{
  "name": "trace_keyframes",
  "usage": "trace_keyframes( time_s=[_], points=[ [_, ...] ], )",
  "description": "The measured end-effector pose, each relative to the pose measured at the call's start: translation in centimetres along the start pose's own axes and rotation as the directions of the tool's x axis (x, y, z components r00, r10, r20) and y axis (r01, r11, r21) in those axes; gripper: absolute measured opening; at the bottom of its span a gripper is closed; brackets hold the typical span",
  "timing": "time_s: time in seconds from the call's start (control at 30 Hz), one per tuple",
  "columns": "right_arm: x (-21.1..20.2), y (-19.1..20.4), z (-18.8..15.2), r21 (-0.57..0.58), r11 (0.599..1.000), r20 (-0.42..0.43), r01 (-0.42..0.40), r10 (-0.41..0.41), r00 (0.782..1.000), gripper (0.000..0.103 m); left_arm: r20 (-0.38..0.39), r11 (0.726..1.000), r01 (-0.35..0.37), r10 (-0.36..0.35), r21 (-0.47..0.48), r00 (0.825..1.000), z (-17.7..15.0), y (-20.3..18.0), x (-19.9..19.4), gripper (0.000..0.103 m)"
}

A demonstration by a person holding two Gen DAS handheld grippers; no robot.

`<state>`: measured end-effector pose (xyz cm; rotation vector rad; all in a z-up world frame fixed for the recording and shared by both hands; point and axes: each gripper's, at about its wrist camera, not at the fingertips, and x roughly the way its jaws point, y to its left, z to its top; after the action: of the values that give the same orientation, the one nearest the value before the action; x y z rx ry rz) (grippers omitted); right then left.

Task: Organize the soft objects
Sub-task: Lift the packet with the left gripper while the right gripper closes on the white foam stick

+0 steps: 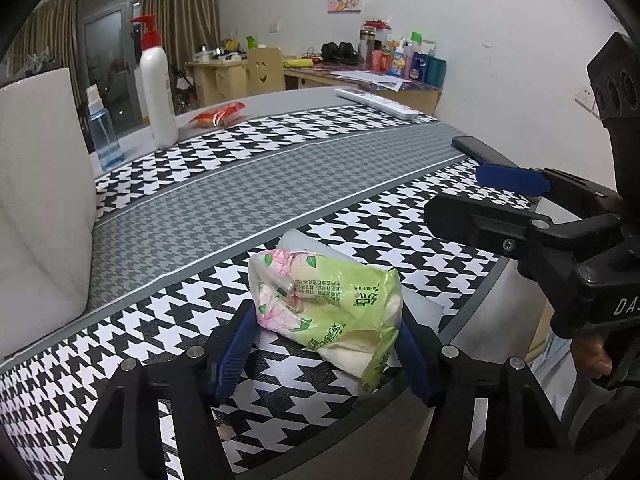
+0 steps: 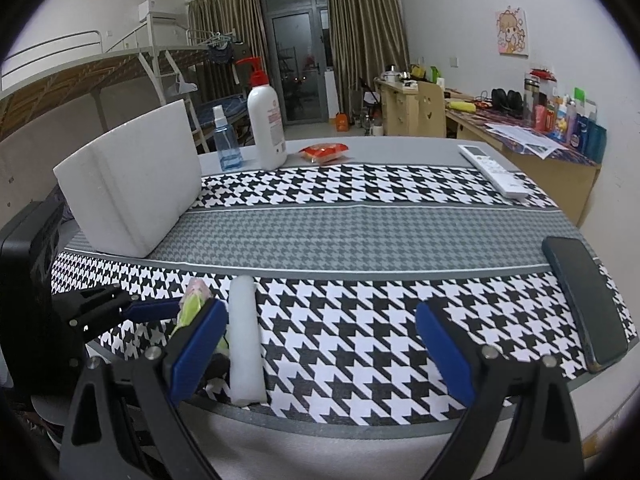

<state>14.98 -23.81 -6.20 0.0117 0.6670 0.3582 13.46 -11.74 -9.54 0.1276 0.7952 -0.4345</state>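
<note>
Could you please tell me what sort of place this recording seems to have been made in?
Most likely a shared dormitory room. A metal bunk bed stands along the left wall, wooden study desks cluttered with toiletry bottles line the right wall, and a curtained glass balcony door closes the far end.

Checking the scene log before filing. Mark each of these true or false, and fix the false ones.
1. The tissue pack lies between the left gripper's fingers. True.
2. The right gripper holds the foam strip. False: its jaws stand open and empty, the strip lying just left of them.
3. The pump bottle lies on its side. False: it stands upright.
4. The phone lies near the table's right edge. True.
5. The remote rests on the foam block. False: it lies on the tablecloth, far from the block.
</note>
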Motion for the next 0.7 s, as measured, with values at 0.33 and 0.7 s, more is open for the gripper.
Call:
trace_keyframes(
  time_s=[0.33, 0.7],
  points=[
    [0.4, 0.7, -0.1, -0.010, 1.000, -0.014, -0.008, 0.008, 1.000, 0.097, 0.018, 0.999, -0.033, 0.034, -0.026, 0.999, -0.3, 1.0, -1.0, 0.067],
    [1.0, 2.3, -0.2, -0.052, 0.998, -0.026, -0.033, 0.031, 0.999, 0.097, 0.031, 0.994, -0.082, 0.084, -0.071, 0.996, -0.6, 2.8, -2.1, 0.067]
  ],
)
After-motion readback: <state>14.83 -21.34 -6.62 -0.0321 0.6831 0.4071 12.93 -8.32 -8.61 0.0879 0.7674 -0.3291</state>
